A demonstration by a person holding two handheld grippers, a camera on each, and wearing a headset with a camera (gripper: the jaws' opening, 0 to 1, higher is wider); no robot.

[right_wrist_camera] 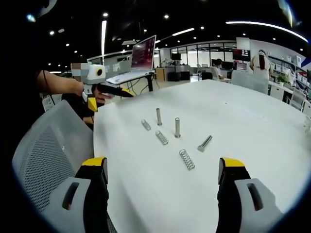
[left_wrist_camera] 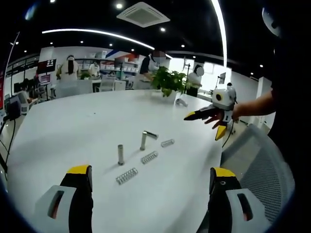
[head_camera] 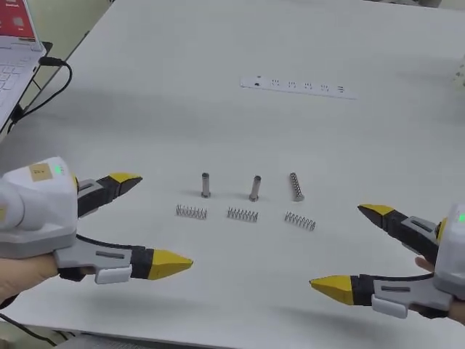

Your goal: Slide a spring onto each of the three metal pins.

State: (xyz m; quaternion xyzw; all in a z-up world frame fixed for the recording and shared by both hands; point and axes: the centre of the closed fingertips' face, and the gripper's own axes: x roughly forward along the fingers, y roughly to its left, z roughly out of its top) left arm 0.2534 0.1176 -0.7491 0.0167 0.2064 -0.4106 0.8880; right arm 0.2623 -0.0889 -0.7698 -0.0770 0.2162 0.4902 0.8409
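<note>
Two metal pins (head_camera: 205, 185) (head_camera: 255, 187) stand upright in a row on the white table (head_camera: 218, 123). A third pin (head_camera: 296, 186) at the right lies on its side (right_wrist_camera: 204, 143). Three loose springs (head_camera: 191, 211) (head_camera: 242, 214) (head_camera: 299, 220) lie in a row just in front of the pins, none of them on a pin. My left gripper (head_camera: 161, 220) hovers left of the springs, open and holding nothing. To their right, my right gripper (head_camera: 336, 246) is open too, jaws wide apart with nothing between them.
A white power strip (head_camera: 298, 86) lies farther back on the table. A laptop (head_camera: 14, 51) with a black cable (head_camera: 54, 80) sits at the far left edge. The table's near edge runs just under both grippers. In the left gripper view, a potted plant (left_wrist_camera: 168, 81) stands at the table's far end.
</note>
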